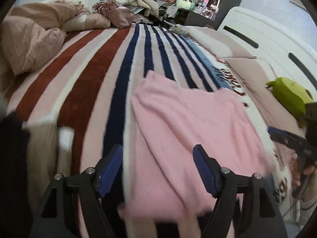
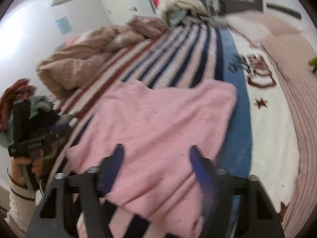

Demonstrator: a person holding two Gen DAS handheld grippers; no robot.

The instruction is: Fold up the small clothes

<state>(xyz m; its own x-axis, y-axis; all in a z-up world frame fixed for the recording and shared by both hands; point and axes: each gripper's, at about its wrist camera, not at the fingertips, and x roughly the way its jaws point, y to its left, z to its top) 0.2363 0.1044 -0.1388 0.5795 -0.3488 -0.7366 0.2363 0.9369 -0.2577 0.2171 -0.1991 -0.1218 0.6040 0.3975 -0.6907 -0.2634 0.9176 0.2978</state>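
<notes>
Soft, even indoor light, no hard shadows anywhere. Strong fisheye bending in both views, with a black vignette rounding every corner and straight stripes of the bed cover (image 1: 93,83) curving outward. Heavy motion blur on the right wrist view: smeared stripes, a smudged shelf at top, soft edges on the pink garment (image 2: 158,123). Blown-out white glare on the wall (image 2: 39,39) at left there. Sharper in the left wrist view across the far pillows (image 1: 33,39), blurred along the near bottom edge and at the right rim.
</notes>
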